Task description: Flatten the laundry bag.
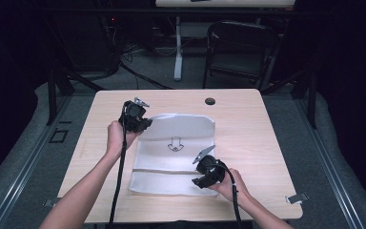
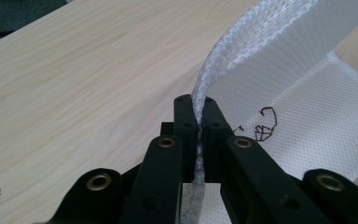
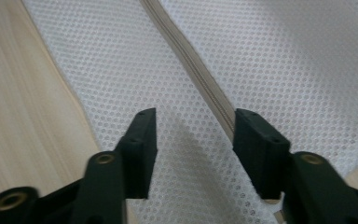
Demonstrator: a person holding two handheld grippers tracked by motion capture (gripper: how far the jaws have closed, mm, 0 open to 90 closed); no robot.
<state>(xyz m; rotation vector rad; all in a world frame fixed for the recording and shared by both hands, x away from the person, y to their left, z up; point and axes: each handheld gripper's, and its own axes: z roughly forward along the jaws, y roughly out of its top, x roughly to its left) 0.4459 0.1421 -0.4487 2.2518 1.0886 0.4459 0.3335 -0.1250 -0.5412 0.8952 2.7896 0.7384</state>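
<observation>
Light wood-grain table (image 1: 248, 124) with rounded corners, standing on grey carpet in a dim room; a round dark grommet hole (image 1: 210, 101) sits near its far edge, and a small metal clip (image 1: 297, 198) lies at its near right corner. Beyond the table stand a dark folding chair (image 1: 240, 50), the white leg of a second table (image 1: 177, 47) and loose cables on the floor. A white mesh laundry bag (image 1: 176, 160) lies flat on the middle of the table, with a zipper (image 3: 200, 77) running left to right across its nearer part. A small black line drawing (image 1: 175, 144), an arrow-like outline, marks the bag's centre; no letters or brand can be read, and in the left gripper view the same mark (image 2: 265, 125) shows only in part. The left claw (image 1: 145, 125), at the bag's far left corner, is clamped tight on the mesh edge, which rises folded between its pads and curls up over the table. The right claw (image 1: 198, 175), over the bag's near right part, stands partly open above the mesh; in the right gripper view the zipper tape runs toward its right-hand pad (image 3: 256, 144), with fabric lying between the two pads, and nothing is gripped. Both forearms enter from the near edge.
</observation>
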